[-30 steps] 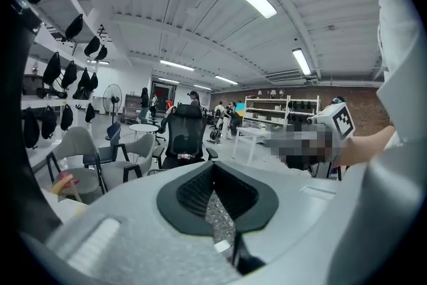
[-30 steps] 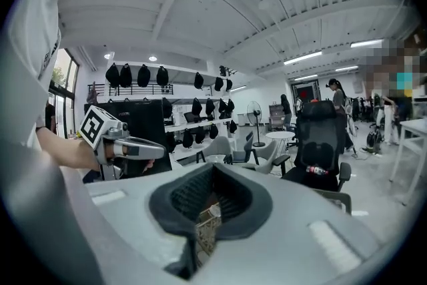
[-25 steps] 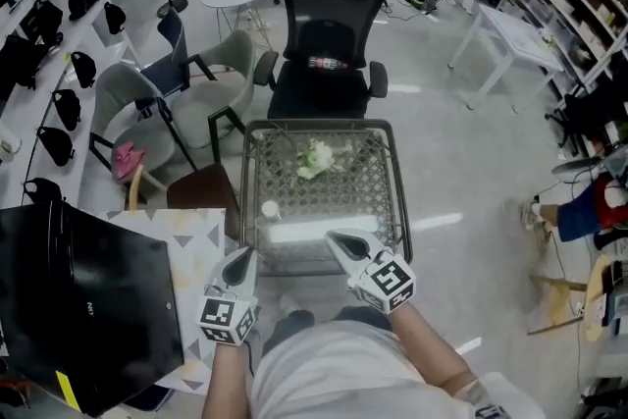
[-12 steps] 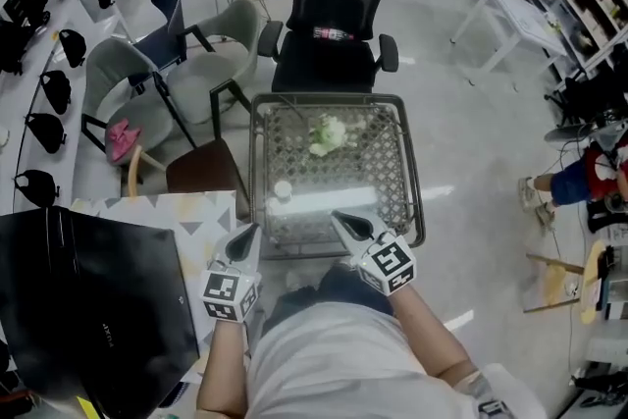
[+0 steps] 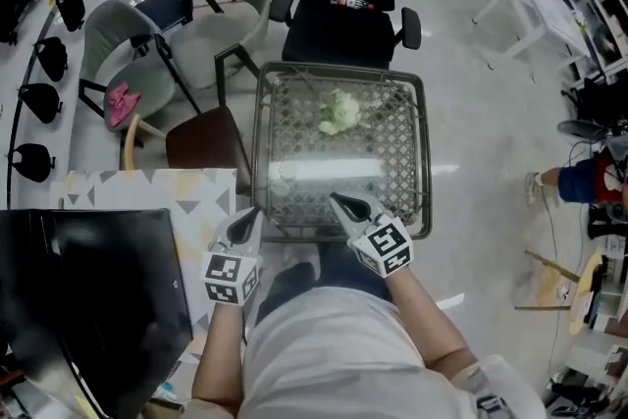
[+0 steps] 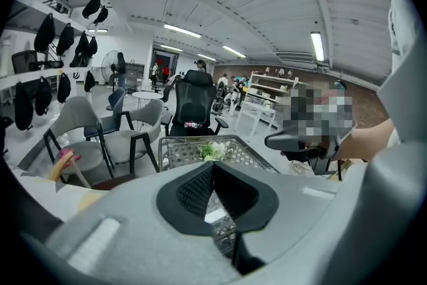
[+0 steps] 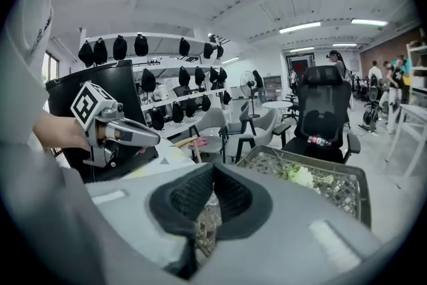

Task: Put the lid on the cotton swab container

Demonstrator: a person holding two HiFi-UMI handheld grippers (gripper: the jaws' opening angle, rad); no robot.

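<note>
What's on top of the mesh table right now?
On the mesh table, a pale green bunch lies toward the far side. The right claw covers part of the near edge.

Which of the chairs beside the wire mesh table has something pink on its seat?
The pale grey armchair farthest left, with the pink item on its seat. The other pale grey armchair stands closer to the black mesh office chair.

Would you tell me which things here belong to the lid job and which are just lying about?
For the job: left gripper, right gripper, both jaws shut and empty; small pale round item on the mesh table, possibly the container, too faint to confirm.
Lying about: flower-like bunch, black office chair, pink item, black box.
</note>
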